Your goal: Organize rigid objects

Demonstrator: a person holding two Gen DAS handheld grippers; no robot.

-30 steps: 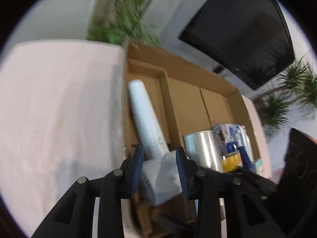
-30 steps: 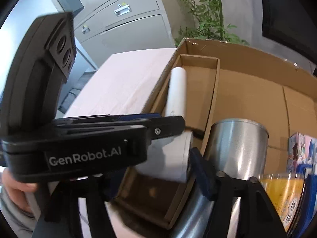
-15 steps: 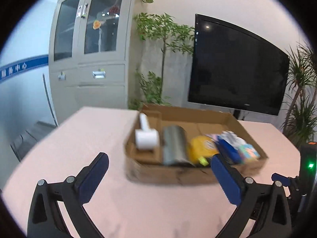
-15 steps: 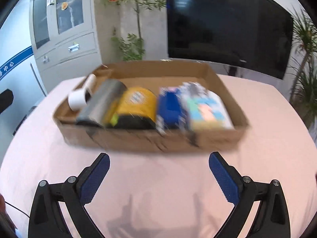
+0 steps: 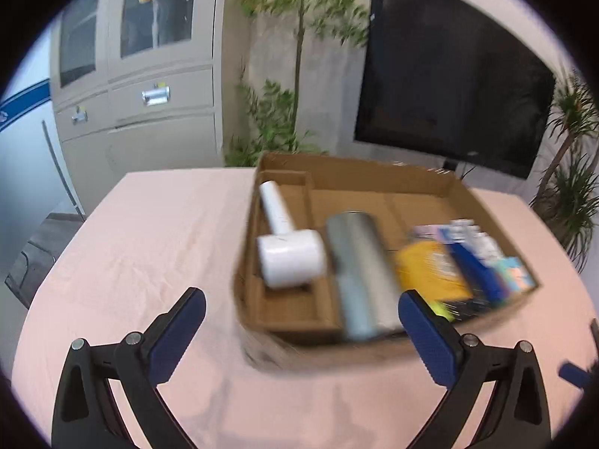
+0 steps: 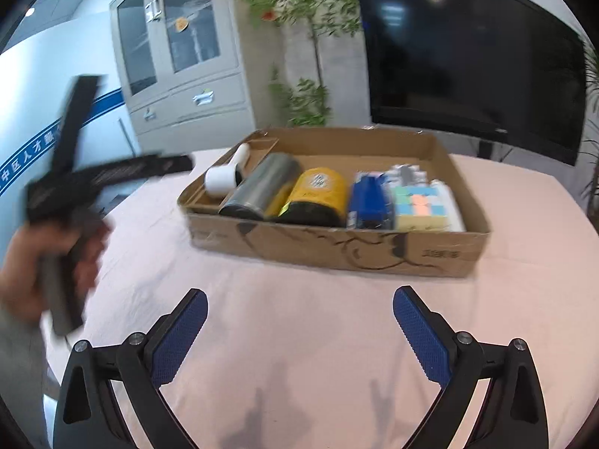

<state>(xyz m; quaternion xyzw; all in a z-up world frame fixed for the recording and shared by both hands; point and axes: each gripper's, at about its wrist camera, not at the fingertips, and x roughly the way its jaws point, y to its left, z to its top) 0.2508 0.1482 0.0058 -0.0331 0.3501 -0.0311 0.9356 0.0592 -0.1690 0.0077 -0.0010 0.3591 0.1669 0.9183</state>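
On the pink-clothed table point(image 6: 299, 336) the cardboard box point(image 6: 337, 250) sits with everything in a row along its near wall. Going left to right: the white roller point(image 6: 221, 179) lies in the narrow left compartment, handle pointing to the far wall; the steel tumbler point(image 6: 262, 191) lies on its side just beside it; then the yellow canister point(image 6: 318, 194), a blue pack point(image 6: 370, 202), and a pastel block set point(image 6: 419, 205) against the right wall.

The left hand-held gripper point(image 5: 301, 333) has its jaws spread wide with nothing between them; they have just been opening, and the roller point(image 5: 288, 262) now rests free in its slot. The right hand-held gripper point(image 6: 299, 329) is likewise wide open and empty, its jaws having just parted too, well back from the box over bare cloth.

To my eye the sorting looks close to finished, so the risks are mostly of disturbance. The tumbler point(image 5: 359, 273) and canister are round and lie on their sides; a knock to the box wall could set them rolling into their neighbours. The left view is blurred, which suggests quick motion near the box's front corner point(image 5: 262, 351), so a finger could clip the cardboard and shove the whole box. The cloth is loose and wrinkled, and a dragged fingertip could tug it and shift the box with it
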